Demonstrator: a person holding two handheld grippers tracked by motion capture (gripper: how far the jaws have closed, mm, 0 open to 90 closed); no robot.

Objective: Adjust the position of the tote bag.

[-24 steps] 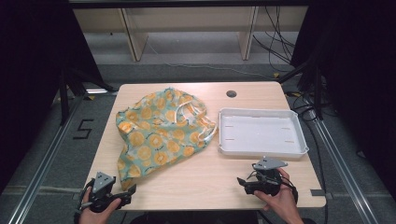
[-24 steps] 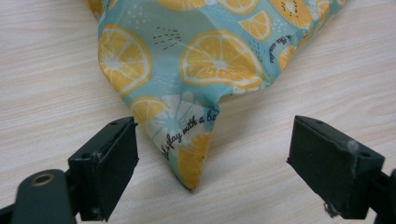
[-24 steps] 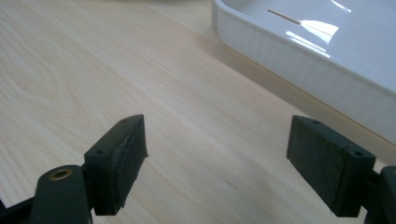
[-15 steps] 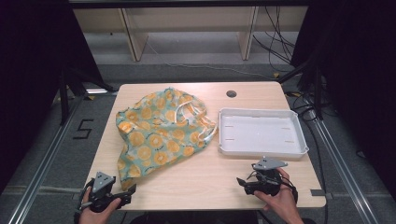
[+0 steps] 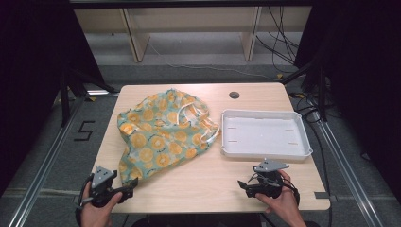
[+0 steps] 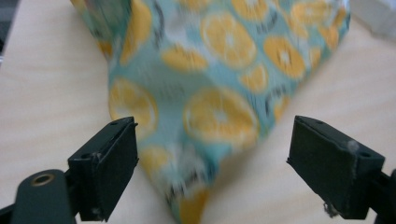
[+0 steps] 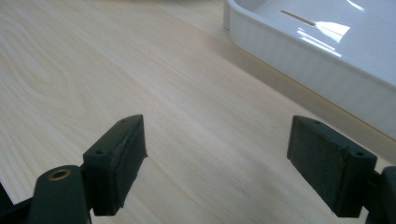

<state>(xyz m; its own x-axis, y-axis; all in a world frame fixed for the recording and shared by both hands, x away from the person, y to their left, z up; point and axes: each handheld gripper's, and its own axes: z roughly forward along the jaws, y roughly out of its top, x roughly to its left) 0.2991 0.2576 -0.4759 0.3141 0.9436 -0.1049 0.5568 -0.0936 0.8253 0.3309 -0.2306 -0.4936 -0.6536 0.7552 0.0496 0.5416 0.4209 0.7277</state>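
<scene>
A teal cloth bag printed with orange slices [image 5: 163,135] lies crumpled on the left half of the wooden table [image 5: 203,184]. Its white cord handles [image 5: 208,135] point toward a white tray [image 5: 265,135] on the right. My left gripper [image 5: 127,191] sits at the table's near left corner, open, its jaws wide on either side of the bag's near corner [image 6: 196,140] without touching it. My right gripper [image 5: 243,185] rests near the front edge below the tray, open, with bare wood [image 7: 196,121] between its jaws and the tray's wall [image 7: 308,70] just ahead to the right.
A dark round hole [image 5: 234,94] marks the table's far edge. Black frame rails [image 5: 42,161] run along both sides, with cables [image 5: 283,52] on the floor behind. Wooden shelf legs [image 5: 135,40] stand beyond the table. The tray holds nothing.
</scene>
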